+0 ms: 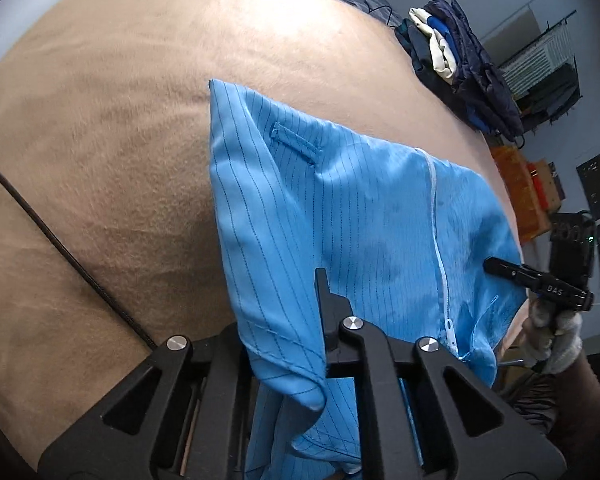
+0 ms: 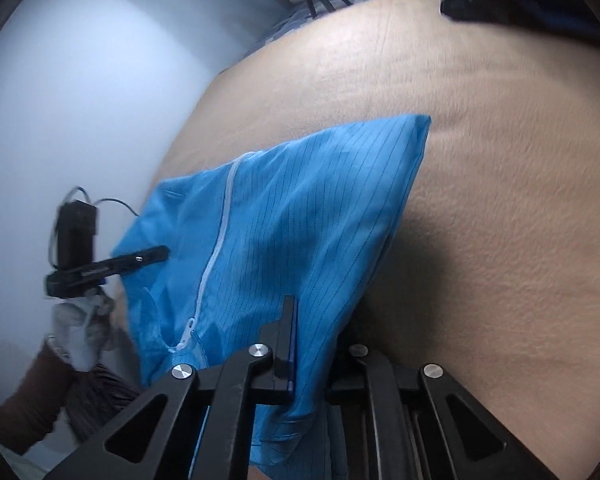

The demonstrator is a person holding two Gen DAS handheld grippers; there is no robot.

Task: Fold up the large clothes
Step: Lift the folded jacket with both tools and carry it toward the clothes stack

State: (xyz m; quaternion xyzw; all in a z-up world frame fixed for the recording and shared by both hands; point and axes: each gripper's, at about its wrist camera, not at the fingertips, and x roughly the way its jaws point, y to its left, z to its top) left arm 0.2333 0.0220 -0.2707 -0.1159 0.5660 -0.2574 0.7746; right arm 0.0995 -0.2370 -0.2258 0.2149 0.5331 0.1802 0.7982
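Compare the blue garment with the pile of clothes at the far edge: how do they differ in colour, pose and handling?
The blue garment is light blue with thin pinstripes and a white zipper; the pile mixes navy, cream and bright blue. The garment is spread, with its near edge lifted off the tan cover; the pile lies bunched. The left gripper and right gripper are both shut on the garment; nothing touches the pile. Both rest on the same cover.

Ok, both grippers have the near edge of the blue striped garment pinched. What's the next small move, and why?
Probably carry that edge up and away toward the far edge. The left gripper and right gripper are both shut on the blue garment, one each side of the white zipper, while the far part lies flat on the tan blanket.
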